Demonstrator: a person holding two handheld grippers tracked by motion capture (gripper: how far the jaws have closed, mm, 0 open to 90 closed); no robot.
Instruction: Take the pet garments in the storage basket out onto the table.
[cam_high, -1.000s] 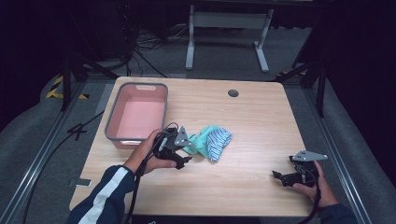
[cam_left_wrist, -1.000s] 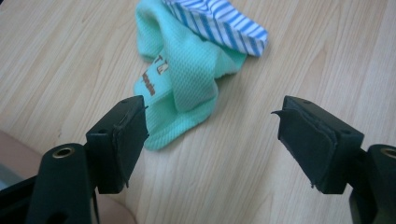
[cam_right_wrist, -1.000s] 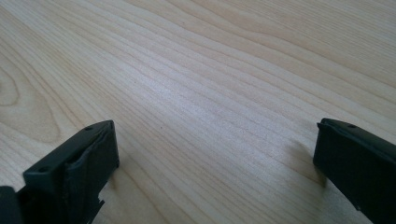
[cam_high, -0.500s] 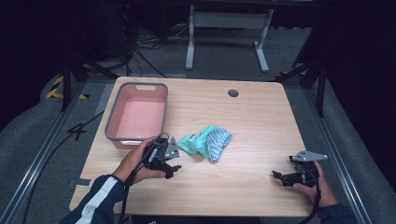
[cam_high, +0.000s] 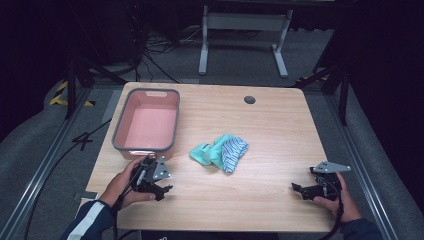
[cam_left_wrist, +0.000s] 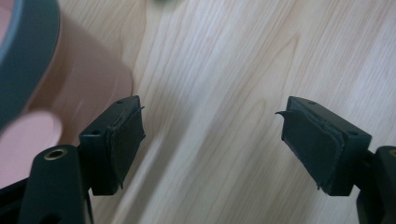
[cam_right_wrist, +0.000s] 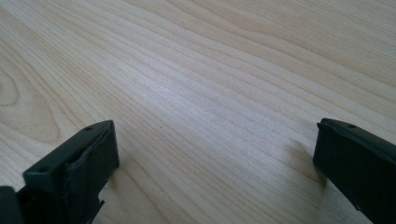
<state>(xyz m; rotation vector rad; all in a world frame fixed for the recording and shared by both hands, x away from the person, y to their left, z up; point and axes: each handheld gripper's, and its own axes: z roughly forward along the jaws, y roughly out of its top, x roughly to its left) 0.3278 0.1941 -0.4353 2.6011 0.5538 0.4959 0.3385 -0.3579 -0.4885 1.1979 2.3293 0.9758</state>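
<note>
Left gripper (cam_high: 159, 189), near the worktop's (cam_high: 280, 135) front-left corner, has just been opening, nothing between its jaws. Right gripper (cam_high: 299, 189), front-right corner, gapes empty. Crumpled cloth (cam_high: 221, 151) lies mid-worktop, bare wood around it, pink bin (cam_high: 148, 127) along the left edge.

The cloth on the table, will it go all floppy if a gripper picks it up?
Probably yes. The cloth lies crumpled in soft folds, so it would likely droop and hang. It looks thin, so probably light. Pushed, it would likely bunch up on the wooden table, not roll.

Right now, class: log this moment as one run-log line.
left gripper: open, empty, beside pink bin | right gripper: open, empty, near table edge | cloths: mid-table, untouched
</note>
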